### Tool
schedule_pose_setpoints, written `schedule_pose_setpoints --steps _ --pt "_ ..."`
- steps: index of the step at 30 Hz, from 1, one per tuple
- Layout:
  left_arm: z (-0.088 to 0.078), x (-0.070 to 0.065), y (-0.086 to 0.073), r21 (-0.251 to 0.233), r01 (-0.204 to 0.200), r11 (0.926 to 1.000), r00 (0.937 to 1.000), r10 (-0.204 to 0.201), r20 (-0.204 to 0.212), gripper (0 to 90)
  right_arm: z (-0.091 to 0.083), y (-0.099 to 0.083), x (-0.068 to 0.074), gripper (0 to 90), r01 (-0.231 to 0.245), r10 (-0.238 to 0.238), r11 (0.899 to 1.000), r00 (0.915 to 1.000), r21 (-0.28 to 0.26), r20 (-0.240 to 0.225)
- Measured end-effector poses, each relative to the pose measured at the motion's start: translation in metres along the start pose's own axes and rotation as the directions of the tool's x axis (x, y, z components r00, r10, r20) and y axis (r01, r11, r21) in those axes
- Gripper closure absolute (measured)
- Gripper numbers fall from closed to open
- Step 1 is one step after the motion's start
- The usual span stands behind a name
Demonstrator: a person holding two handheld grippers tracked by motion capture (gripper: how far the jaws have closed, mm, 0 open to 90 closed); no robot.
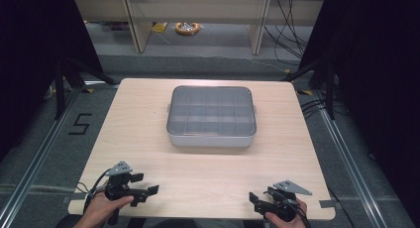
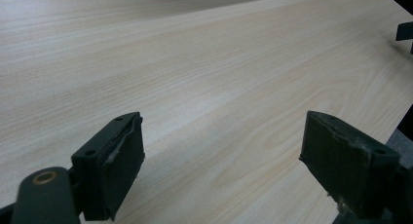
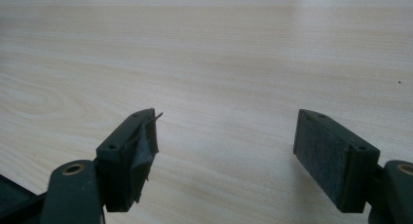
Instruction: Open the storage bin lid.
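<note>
From the high view, your left gripper (image 1: 148, 189) sits at about 7 o'clock on the pale wooden table (image 1: 148, 124), near its front edge, and your right gripper (image 1: 253, 198) sits at about 5 o'clock, each held in a hand that comes in from below. The grey rectangular plastic organiser box with its clear lid and grid of compartments (image 1: 212, 117) rests flat on the table towards 12 o'clock, a little beyond the middle, well apart from both grippers. That high view gives you the box, the grey three-cornered plate on top of each gripper, and the floor beyond with an orange ring-shaped object (image 1: 187, 28) at the far side. The gripper views give you what the high view is too small to settle: in the left gripper view, the left gripper (image 2: 221, 151) has its jaws spread wide with bare wood grain between them, released and holding nothing. A dark piece of your other gripper shows at the upper right edge there, around 2 o'clock. In the right gripper view, the right gripper (image 3: 226, 146) is likewise released, jaws wide apart over bare table, and the pad (image 3: 141, 156) on its left jaw looks frayed and peeling at its edge.
</note>
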State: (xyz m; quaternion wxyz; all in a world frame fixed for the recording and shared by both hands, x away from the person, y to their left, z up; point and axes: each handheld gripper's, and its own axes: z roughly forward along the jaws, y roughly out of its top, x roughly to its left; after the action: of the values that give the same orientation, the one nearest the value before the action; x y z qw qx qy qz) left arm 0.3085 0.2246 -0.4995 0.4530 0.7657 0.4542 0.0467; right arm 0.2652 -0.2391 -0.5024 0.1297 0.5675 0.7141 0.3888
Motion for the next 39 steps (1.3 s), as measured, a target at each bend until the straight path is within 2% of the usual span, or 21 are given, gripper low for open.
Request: schedule_pose_setpoints --steps 1,3,4,6,7,8,9,10,11,14,15,19,24,26,27,28,29,31,32,33,39 --pt "0.000 0.000 0.000 -0.001 0.002 1.0000 1.0000 -0.002 -0.002 15.2 0.001 0.000 -0.001 25.0 -0.002 0.001 1.000 0.9997 -0.005 -0.023" --pt "0.000 0.000 0.000 -0.002 0.002 1.0000 1.0000 -0.002 -0.001 15.2 -0.001 0.001 0.000 25.0 0.005 -0.005 1.000 0.9999 0.003 0.010" --pt "0.000 0.000 0.000 -0.003 0.001 1.0000 1.0000 -0.001 0.001 15.2 -0.001 0.000 0.003 25.0 -0.039 0.039 0.999 0.9992 0.013 -0.002" --pt "0.000 0.000 0.000 -0.005 0.005 1.0000 1.0000 -0.005 0.002 15.2 -0.001 0.001 0.003 25.0 -0.037 0.037 0.999 0.9993 0.013 0.000" --pt "0.000 0.000 0.000 -0.013 0.016 0.9998 0.9999 -0.016 -0.001 15.2 0.000 0.001 0.000 24.9 -0.010 0.010 1.000 0.9999 -0.005 -0.007" --pt "0.000 0.000 0.000 -0.013 0.016 0.9998 0.9999 -0.016 -0.001 15.2 0.000 0.001 0.003 24.9 -0.046 0.046 0.999 0.9989 0.002 -0.010" --pt "0.000 0.001 0.000 -0.008 0.019 0.9998 0.9998 -0.019 0.008 15.2 0.000 0.001 -0.001 24.9 -0.006 0.006 1.000 1.0000 -0.009 -0.002" --pt "0.000 0.001 0.001 -0.009 0.018 0.9998 0.9998 -0.018 0.003 15.2 -0.001 0.001 0.002 24.9 -0.053 0.053 0.999 0.9984 0.003 -0.019" --pt "0.000 0.001 0.001 -0.009 0.018 0.9998 0.9998 -0.018 0.003 15.2 0.000 0.001 -0.001 24.9 -0.018 0.017 1.000 0.9995 -0.012 -0.026" --pt "0.000 0.002 0.001 -0.011 0.025 0.9996 0.9997 -0.025 0.002 15.0 0.000 0.002 -0.002 24.8 -0.020 0.019 1.000 0.9997 -0.014 -0.014" --pt "0.000 0.002 0.001 -0.010 0.025 0.9996 0.9997 -0.025 -0.001 15.0 0.002 0.001 -0.002 24.7 -0.025 0.024 0.999 0.9991 -0.031 -0.034" --pt "0.000 0.002 0.001 -0.020 0.033 0.9993 0.9994 -0.033 -0.007 15.0 0.000 0.003 -0.003 24.3 -0.043 0.042 0.999 0.9985 -0.031 -0.034" --pt "0.001 0.002 0.002 -0.025 0.032 0.9992 0.9994 -0.032 -0.010 15.0 0.000 0.006 -0.005 23.0 -0.053 0.046 0.996 0.9950 -0.073 -0.089" --pt "0.001 0.002 0.002 -0.028 0.035 0.9990 0.9993 -0.035 -0.012 15.0 0.001 0.006 -0.005 23.0 -0.052 0.046 0.996 0.9966 -0.077 -0.068" --pt "0.001 0.003 0.002 -0.028 0.034 0.9990 0.9993 -0.035 -0.017 15.0 -0.002 0.007 -0.002 23.0 -0.102 0.099 0.993 0.9929 -0.053 -0.066" --pt "0.001 0.003 0.002 -0.028 0.037 0.9989 0.9992 -0.037 -0.013 15.0 0.002 0.008 -0.007 23.1 -0.067 0.059 0.993 0.9945 -0.097 -0.087" --pt "0.001 0.004 0.003 -0.027 0.041 0.9988 0.9990 -0.041 -0.019 15.1 0.001 0.009 -0.005 23.1 -0.101 0.093 0.991 0.9915 -0.084 -0.091" --pt "0.002 0.004 0.003 -0.032 0.041 0.9987 0.9989 -0.041 -0.020 15.0 0.003 0.009 -0.009 23.2 -0.073 0.065 0.992 0.9942 -0.103 -0.086" --pt "0.003 0.005 0.004 -0.035 0.040 0.9986 0.9989 -0.041 -0.022 15.1 0.002 0.011 -0.010 23.4 -0.098 0.090 0.990 0.9927 -0.103 -0.080" --pt "0.003 0.006 0.004 -0.029 0.041 0.9987 0.9989 -0.042 -0.022 15.1 0.004 0.012 -0.012 23.5 -0.097 0.085 0.988 0.9917 -0.122 -0.096" --pt "0.005 0.007 0.007 -0.036 0.050 0.9981 0.9984 -0.050 -0.024 15.2 0.007 0.016 -0.021 24.2 -0.110 0.098 0.984 0.9911 -0.142 -0.090"
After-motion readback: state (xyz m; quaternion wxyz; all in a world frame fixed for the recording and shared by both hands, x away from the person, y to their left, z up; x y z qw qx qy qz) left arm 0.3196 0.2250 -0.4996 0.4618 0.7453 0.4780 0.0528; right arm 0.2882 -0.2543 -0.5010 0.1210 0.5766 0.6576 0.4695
